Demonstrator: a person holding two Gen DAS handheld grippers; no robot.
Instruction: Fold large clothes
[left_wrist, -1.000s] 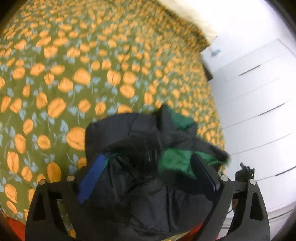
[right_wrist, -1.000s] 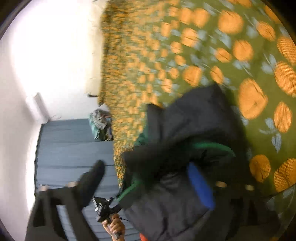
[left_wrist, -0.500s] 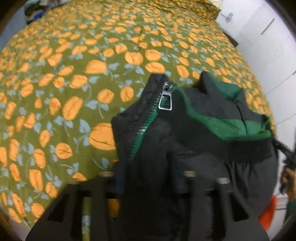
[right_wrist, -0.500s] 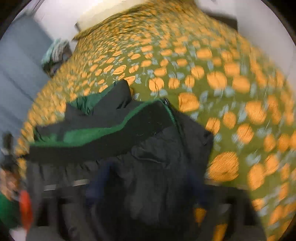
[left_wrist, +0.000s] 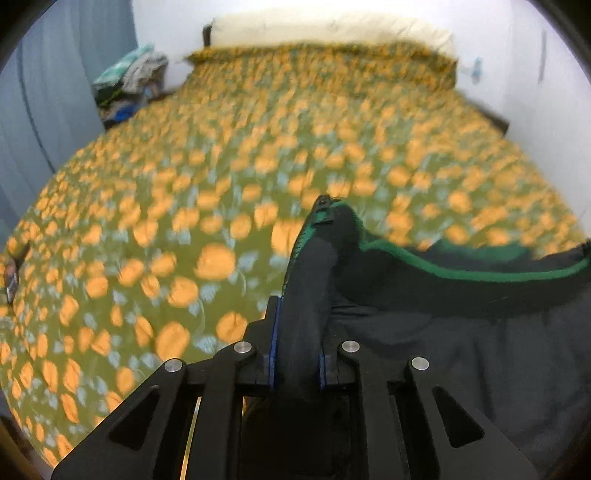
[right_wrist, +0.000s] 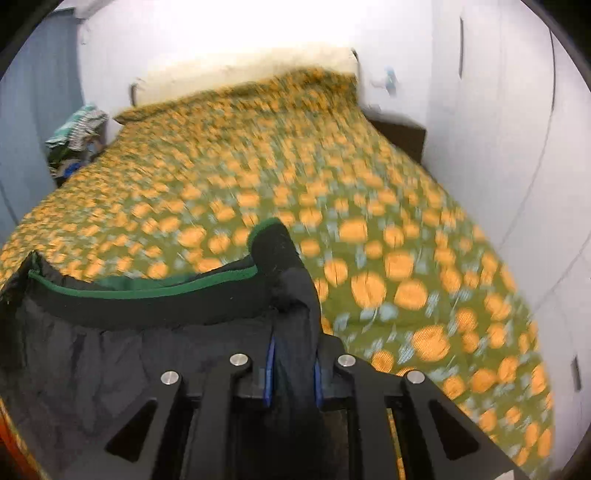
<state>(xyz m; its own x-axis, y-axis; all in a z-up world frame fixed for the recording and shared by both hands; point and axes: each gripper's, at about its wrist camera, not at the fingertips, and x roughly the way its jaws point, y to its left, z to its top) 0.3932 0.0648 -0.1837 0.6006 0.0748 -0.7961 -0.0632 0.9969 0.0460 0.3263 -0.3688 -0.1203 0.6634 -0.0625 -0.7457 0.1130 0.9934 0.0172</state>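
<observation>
A black jacket (left_wrist: 443, 332) with green lining and a green-edged zip lies bunched at the near edge of the bed. In the left wrist view my left gripper (left_wrist: 298, 343) has its jaws closing on a black fold by the zip, which stands up between the blue pads. The jacket (right_wrist: 129, 350) hangs slack to the left in the right wrist view. There my right gripper (right_wrist: 291, 358) is closing tight on the other upper corner, its pads pressing the black fabric. The green-trimmed edge stretches between the two grips.
The bed's olive cover (left_wrist: 184, 184) with orange flowers spreads ahead to a pale pillow (left_wrist: 325, 29). A pile of clothes (left_wrist: 125, 85) sits at the far left by a blue curtain (left_wrist: 37, 110). White wardrobe doors (right_wrist: 517, 147) stand to the right.
Both grippers have gone from wide open to closed on folds of the jacket. Both views have swung to face straight up the bed, and the jacket now stretches between the grippers.
</observation>
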